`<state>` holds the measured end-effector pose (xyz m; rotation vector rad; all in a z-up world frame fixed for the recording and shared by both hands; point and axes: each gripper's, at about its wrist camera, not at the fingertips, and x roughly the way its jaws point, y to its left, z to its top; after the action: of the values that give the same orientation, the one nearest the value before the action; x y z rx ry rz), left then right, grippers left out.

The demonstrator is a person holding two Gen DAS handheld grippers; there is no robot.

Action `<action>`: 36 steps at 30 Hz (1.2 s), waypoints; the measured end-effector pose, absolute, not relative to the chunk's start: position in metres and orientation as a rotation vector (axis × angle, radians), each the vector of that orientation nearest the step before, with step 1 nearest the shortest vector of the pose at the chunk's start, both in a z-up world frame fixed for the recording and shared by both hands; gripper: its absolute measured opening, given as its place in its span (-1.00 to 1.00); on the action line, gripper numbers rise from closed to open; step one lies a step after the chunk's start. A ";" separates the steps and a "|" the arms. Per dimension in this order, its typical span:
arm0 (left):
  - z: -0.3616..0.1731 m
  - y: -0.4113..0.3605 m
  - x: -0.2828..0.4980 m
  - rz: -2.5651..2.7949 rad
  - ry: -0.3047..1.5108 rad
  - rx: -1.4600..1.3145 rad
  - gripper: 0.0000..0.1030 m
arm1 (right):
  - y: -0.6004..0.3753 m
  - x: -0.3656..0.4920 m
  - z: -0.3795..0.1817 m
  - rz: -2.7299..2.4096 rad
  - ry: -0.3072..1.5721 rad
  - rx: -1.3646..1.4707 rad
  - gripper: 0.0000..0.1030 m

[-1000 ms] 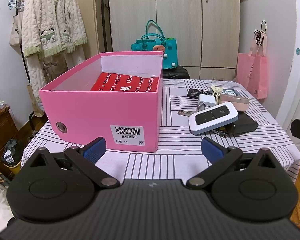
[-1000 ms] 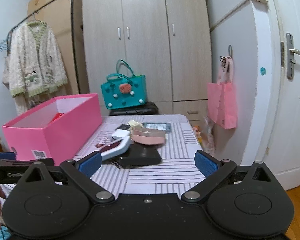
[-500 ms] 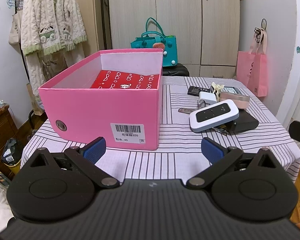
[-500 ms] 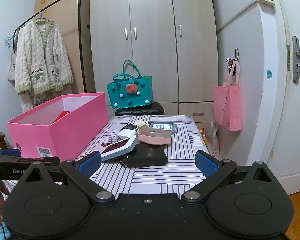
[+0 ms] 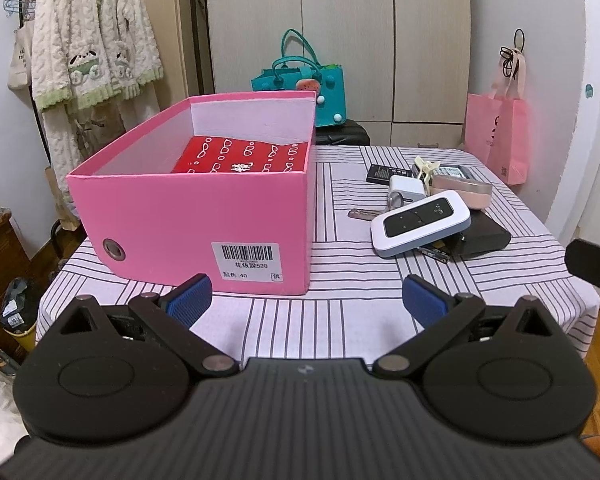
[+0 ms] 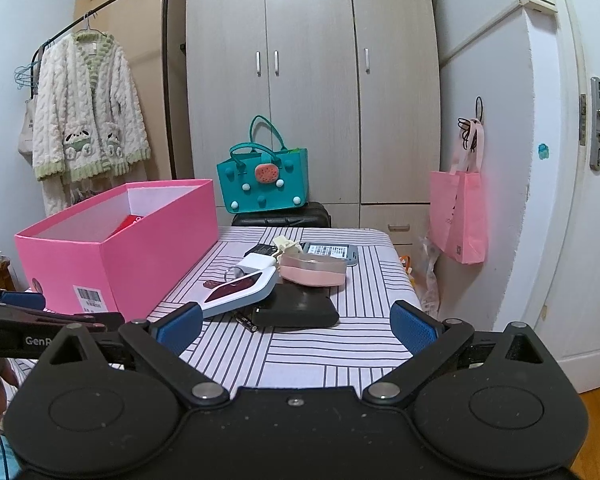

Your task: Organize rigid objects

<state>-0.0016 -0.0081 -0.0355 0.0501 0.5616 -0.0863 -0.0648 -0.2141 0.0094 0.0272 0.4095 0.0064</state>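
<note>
On the striped table [image 5: 352, 264] the pink box [image 5: 196, 216] sits at the left, a red packet [image 5: 244, 156] inside it. The left gripper [image 5: 306, 298] hovers at the near edge — fingers spread wide, empty. Right of the box lies a clutter: white router [image 5: 420, 224] atop a black power bank [image 6: 296, 310]. The right gripper [image 6: 296, 324] is likewise agape.

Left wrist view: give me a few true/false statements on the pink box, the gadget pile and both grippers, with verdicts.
1. The pink box has a red patterned box inside. True.
2. The white pocket router lies inside the pink box. False: it sits on the table, leaning on the black power bank.
3. The left gripper is open, holding nothing. True.
4. The right gripper is shut on the pink case. False: it is open, short of the pile.
5. The pink box has its lid on. False: it is open-topped.
</note>
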 end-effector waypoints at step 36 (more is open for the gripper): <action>-0.001 0.029 0.030 -0.204 0.644 0.152 1.00 | -0.200 -0.024 0.010 0.114 0.482 0.020 0.97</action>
<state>0.0299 0.0286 -0.0015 0.1522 0.6442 -0.2036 -0.0236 -0.2001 0.0101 0.0200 0.4821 0.1142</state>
